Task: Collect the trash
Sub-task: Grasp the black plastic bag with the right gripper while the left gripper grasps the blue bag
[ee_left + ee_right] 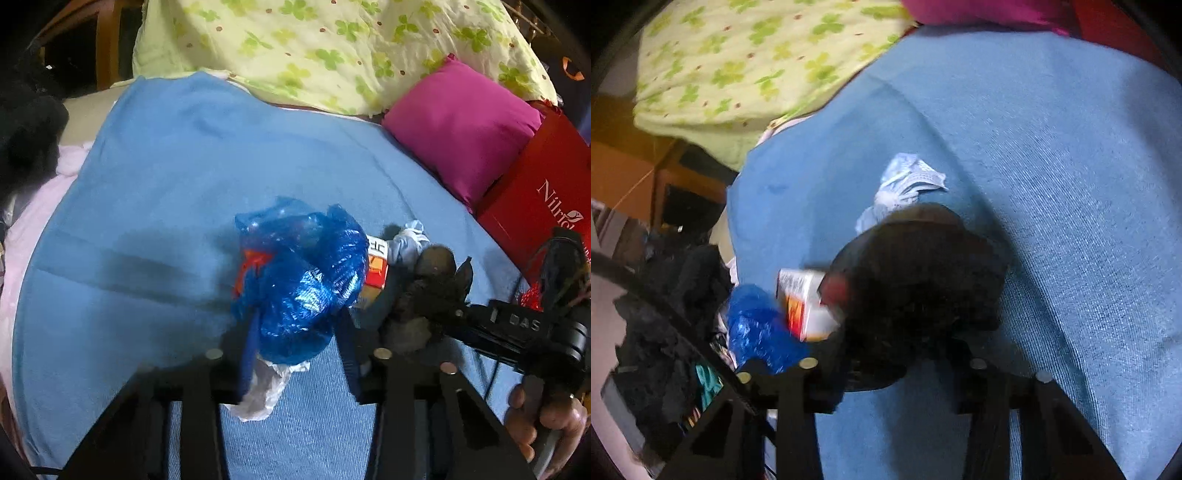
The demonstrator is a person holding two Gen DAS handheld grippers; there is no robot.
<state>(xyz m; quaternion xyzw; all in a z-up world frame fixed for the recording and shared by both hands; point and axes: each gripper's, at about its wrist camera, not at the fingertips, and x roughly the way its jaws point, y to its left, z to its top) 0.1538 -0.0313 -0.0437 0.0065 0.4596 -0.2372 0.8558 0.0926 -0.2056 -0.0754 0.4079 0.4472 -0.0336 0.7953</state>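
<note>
Left wrist: blue plastic bag (299,280) bunched, no clear long axis.

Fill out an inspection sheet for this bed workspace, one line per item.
Surface: blue blanket, bare ahead.
Job's things: blue plastic bag, dark bag, small carton, crumpled face mask.
Clutter: magenta pillow, red box, clover-print quilt.
Grippers: left tool shut on blue plastic bag; right tool shut on dark bag.
Cables: thin wires at the right tool.
Surroundings: wooden furniture.
</note>
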